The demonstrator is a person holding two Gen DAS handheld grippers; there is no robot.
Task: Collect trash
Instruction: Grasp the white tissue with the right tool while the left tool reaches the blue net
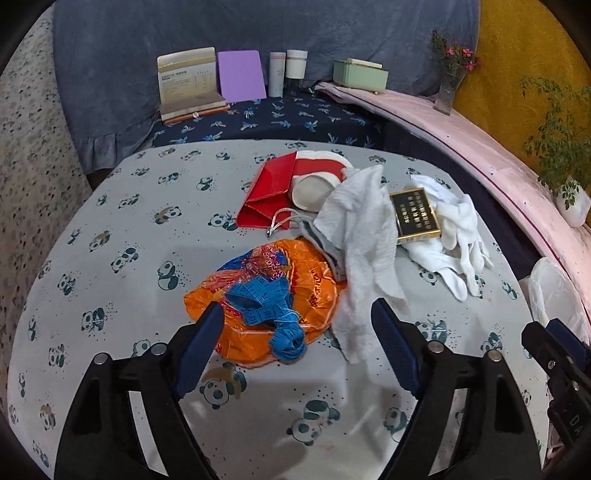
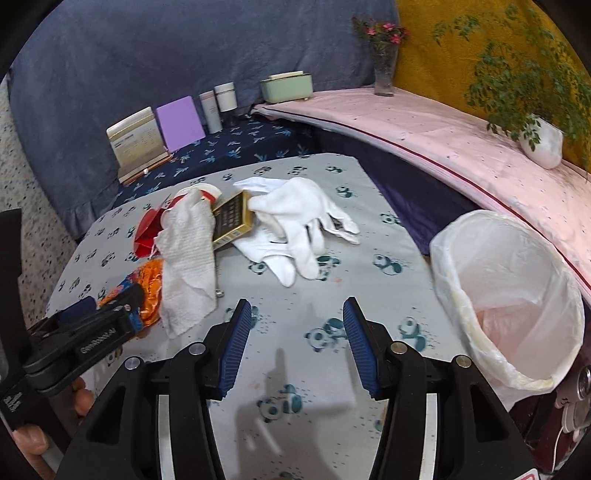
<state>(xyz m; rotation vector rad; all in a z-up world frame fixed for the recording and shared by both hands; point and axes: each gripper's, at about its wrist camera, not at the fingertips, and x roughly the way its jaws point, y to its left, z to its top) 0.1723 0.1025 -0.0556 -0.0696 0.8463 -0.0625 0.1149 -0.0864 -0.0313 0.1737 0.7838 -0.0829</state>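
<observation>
Panda cloth covers my tabletop point(image 1: 110, 229); trash is heaped mid-table: orange wrapper point(image 1: 314, 280), tissue point(image 1: 362, 240), gloves point(image 2: 295, 218). Lined bin point(image 2: 509, 295) stands right, blue drape point(image 1: 258, 26) behind. My left fingers point(image 1: 297, 325) gape empty; my right fingers point(image 2: 297, 321) half-spread, empty.

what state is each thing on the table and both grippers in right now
left gripper: open, empty
right gripper: open, empty
bin: lined, open
orange wrapper: crumpled
blue tape measure: bunched on wrapper
paper towel: rumpled
white gloves: limp, flat
black box: closed
red bag: flattened
</observation>
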